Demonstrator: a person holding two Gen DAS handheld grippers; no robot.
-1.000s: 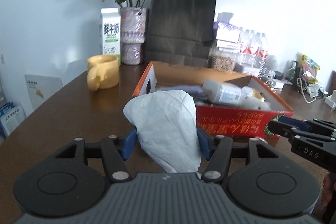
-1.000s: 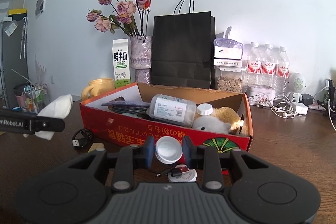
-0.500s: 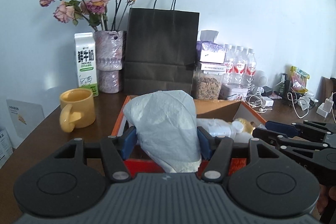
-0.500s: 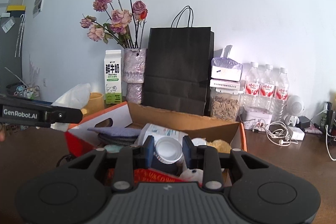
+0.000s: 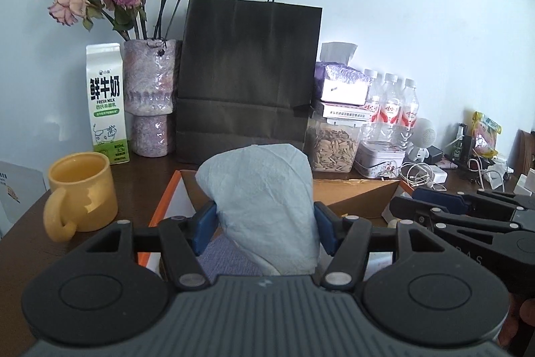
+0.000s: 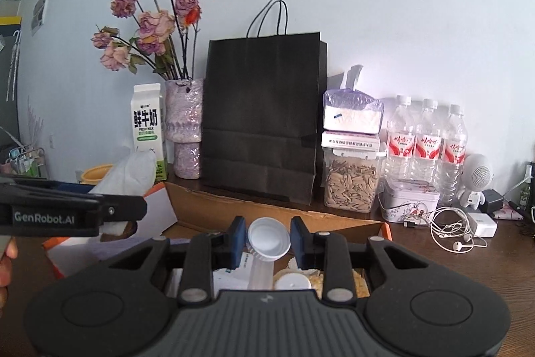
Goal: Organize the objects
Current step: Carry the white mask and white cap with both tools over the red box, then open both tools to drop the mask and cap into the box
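While the left hand-held gripper (image 5: 264, 225) grips a crumpled white tissue (image 5: 264, 206) between its blue pads, the wad bulges up past the fingertips and hangs above the left end of the cardboard box (image 5: 354, 196). Under it, inside the box, lies a piece of purple cloth (image 5: 224, 260). The right hand-held gripper (image 6: 267, 240) is clamped on a small white cap (image 6: 269, 240), hollow side facing the camera, held over the middle of the same box (image 6: 254, 208). Beneath that cap the box holds a clear bottle with a printed label (image 6: 244, 270), another white cap (image 6: 291, 281) and something pale and fuzzy that I cannot make out. The two grippers sit side by side over the box, the left one showing at the left edge of the right wrist view with the tissue (image 6: 130, 171) in its grasp.

Beyond the box on the dark worktop (image 5: 147, 163) stand a yellow mug (image 5: 80, 193), a milk carton (image 5: 107, 102), a vase of dried roses (image 5: 150, 96), a black paper bag (image 5: 245, 79), a jar of seeds (image 5: 334, 146) and three water bottles (image 6: 424, 139). White earphones (image 6: 451, 233) lie tangled off to the right.
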